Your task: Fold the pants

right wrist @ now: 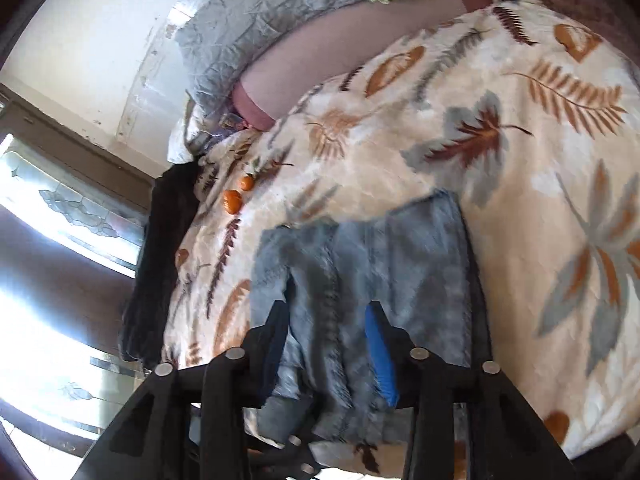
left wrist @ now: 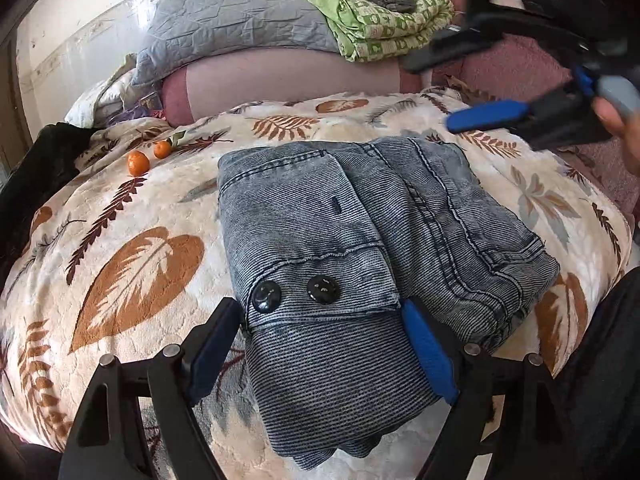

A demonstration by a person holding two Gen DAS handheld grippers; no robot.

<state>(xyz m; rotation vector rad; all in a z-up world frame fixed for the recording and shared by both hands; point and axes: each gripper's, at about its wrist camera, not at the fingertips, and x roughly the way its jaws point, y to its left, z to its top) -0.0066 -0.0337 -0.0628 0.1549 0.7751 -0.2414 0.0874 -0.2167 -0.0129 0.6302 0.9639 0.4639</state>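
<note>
Where the left gripper (left wrist: 320, 344) sits nearest its own camera, its jaws stand wide apart, straddling the near edge of the folded pants (left wrist: 360, 232); the pads flank the cloth, and whether they press it cannot be told. The pants, blue-grey ribbed denim, lie as a compact bundle on the leaf-print blanket (left wrist: 120, 264), with two black buttons (left wrist: 295, 293) facing up on the near flap. The right gripper (left wrist: 456, 88) is lifted clear above the far right corner of the bundle, jaws parted with nothing between them. In its own blurred view the right gripper (right wrist: 326, 344) hangs over the pants (right wrist: 400, 256), fingers apart and free of the fabric. Further back on the left, two small oranges (left wrist: 149, 156) rest together on the blanket, near a dark garment (left wrist: 36, 176) at the edge. Beyond, a pink bolster (left wrist: 280, 80) carries a grey quilted cover (left wrist: 236, 24) and a folded green patterned blanket (left wrist: 384, 24) against the wall.
</note>
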